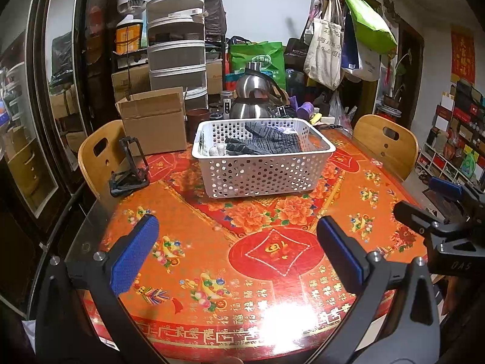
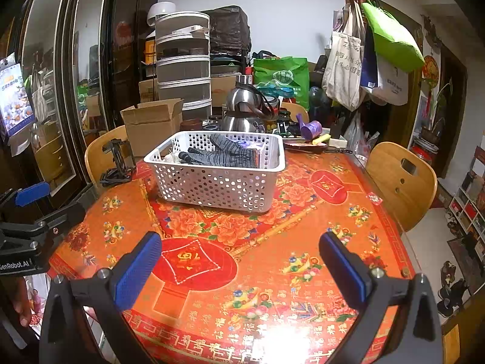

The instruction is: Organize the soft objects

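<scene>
A white perforated basket [image 1: 257, 173] stands on the red and orange table [image 1: 212, 242]; it also shows in the right wrist view [image 2: 212, 188]. Grey striped gloves [image 1: 266, 144] and other soft items lie inside it, also seen from the right [image 2: 224, 151]. My left gripper [image 1: 238, 248] is open and empty, low over the near table edge. My right gripper [image 2: 241, 261] is open and empty too, beside the left one. The right gripper's body shows at the right edge of the left wrist view [image 1: 448, 212]; the left gripper's body shows at the left edge of the right wrist view [image 2: 30, 212].
A black folding stand [image 1: 128, 166] sits at the table's left. A cardboard box [image 1: 154, 121], a steel kettle [image 1: 251, 100] and clutter stand behind the basket. Wooden chairs [image 1: 385, 142] flank the table. A coat rack with bags [image 1: 333, 45] stands at the back right.
</scene>
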